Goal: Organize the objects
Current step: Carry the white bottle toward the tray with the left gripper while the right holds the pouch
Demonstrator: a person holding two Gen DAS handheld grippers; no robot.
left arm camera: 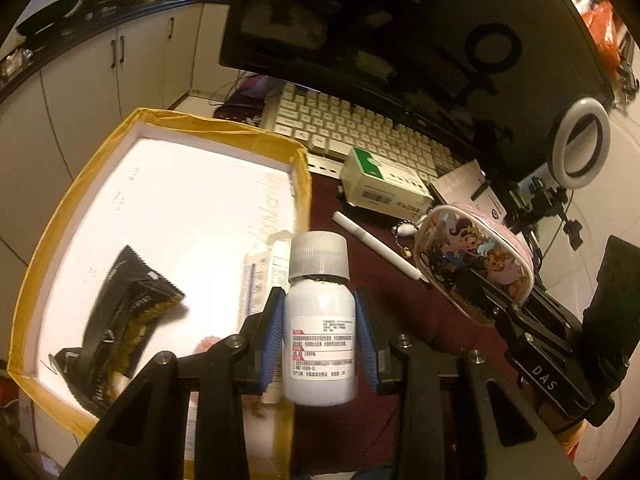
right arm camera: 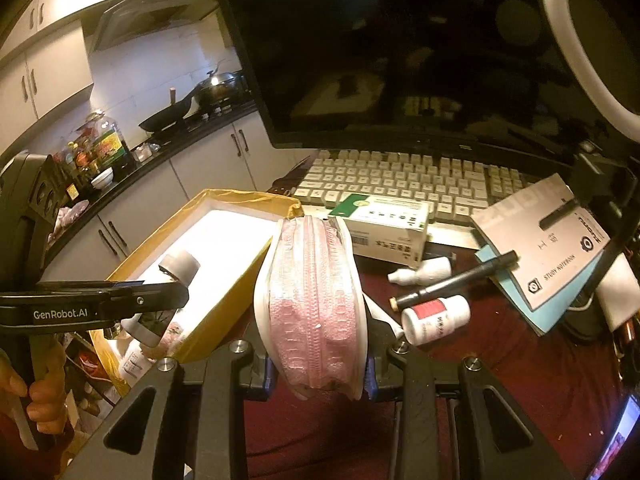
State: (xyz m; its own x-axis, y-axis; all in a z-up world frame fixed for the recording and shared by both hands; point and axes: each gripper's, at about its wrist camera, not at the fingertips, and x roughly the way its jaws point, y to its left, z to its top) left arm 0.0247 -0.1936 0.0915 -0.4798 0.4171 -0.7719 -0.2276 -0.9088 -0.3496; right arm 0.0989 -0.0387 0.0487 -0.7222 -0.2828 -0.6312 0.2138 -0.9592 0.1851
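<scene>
My left gripper point(left arm camera: 320, 296) is shut on a white medicine bottle point(left arm camera: 320, 320) with a grey ribbed cap, its blue pads pressing both sides. The bottle hangs upright by the right wall of a yellow-taped box point(left arm camera: 224, 124) with a white inside. A black snack packet point(left arm camera: 120, 320) and a thermometer pack point(left arm camera: 256, 280) lie in that box. My right gripper point(right arm camera: 316, 344) is shut on a pink zipped pouch point(right arm camera: 314, 292), held above the dark red table just right of the box point(right arm camera: 224, 280). The left wrist view shows the pouch's cartoon side point(left arm camera: 476, 256).
A white keyboard point(right arm camera: 400, 176) and a dark monitor point(right arm camera: 400, 40) stand behind. On the table lie a green-and-white medicine box point(right arm camera: 384, 224), a dropper bottle point(right arm camera: 420, 270), a black pen point(right arm camera: 456, 280), a red-labelled bottle point(right arm camera: 436, 320), a notebook point(right arm camera: 548, 248) and a white pen point(left arm camera: 380, 246). A ring light point(left arm camera: 584, 148) stands at right.
</scene>
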